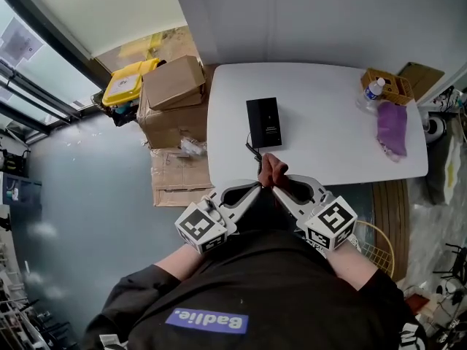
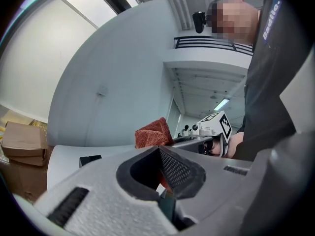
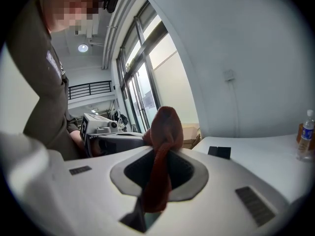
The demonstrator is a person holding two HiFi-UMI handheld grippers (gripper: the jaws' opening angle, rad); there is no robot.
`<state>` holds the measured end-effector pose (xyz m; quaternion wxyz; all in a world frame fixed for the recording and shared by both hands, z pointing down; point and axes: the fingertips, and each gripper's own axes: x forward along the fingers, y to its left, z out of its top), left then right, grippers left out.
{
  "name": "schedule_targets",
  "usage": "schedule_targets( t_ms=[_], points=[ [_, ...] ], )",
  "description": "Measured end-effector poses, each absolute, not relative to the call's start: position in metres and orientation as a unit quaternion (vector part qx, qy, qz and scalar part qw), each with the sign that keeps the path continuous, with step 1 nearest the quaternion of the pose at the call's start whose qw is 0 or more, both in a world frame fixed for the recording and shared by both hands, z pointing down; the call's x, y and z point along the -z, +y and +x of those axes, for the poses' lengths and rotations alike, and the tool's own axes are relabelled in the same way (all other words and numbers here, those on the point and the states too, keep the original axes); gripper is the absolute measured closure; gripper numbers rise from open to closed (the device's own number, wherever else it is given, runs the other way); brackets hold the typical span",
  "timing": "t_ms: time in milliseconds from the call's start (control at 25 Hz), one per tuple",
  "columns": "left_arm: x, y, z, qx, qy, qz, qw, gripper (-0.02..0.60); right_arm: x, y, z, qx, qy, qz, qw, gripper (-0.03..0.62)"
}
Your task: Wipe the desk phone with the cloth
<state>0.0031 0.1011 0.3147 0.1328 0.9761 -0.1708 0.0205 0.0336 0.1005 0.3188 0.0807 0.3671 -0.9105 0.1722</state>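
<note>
The black desk phone (image 1: pixel 263 122) lies flat on the white table (image 1: pixel 321 159), toward its near left part. A rust-red cloth (image 1: pixel 273 169) is bunched just above the table's near edge, where both grippers meet. My left gripper (image 1: pixel 260 186) and right gripper (image 1: pixel 283 184) point inward at each other, each shut on the cloth. In the left gripper view the cloth (image 2: pixel 153 133) rises past the closed jaws, with the phone (image 2: pixel 90 160) small at the left. In the right gripper view the cloth (image 3: pixel 162 146) runs down between the jaws, with the phone (image 3: pixel 219 152) off to the right.
Cardboard boxes (image 1: pixel 171 86) and a yellow bin (image 1: pixel 130 81) stand on the floor left of the table. At the table's far right are a purple cloth (image 1: pixel 392 127), a water bottle (image 1: pixel 373 90) and a wooden tray (image 1: pixel 394 86). A wire basket (image 1: pixel 376 243) sits by my right side.
</note>
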Motion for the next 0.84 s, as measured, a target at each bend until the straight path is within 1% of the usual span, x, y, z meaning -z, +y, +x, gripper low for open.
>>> schedule_targets(
  t_ms=[280,640,840],
  points=[
    [-0.3124,0.0987,-0.0020,-0.033,-0.194,0.970,0.146,0.566,-0.3217,0.1036,0.0320,-0.181,-0.909,0.366,0.088,0.523],
    [-0.3134,0.1019,-0.0026,-0.016,-0.182,0.974,0.137,0.566,-0.3208,0.1040,0.0311,-0.177,-0.908,0.368,0.092,0.523],
    [-0.3124,0.0982,-0.0032,-0.024,-0.192,0.969,0.152,0.566,-0.3217,0.1030,0.0318,-0.179,-0.907,0.370,0.093,0.523]
  ],
)
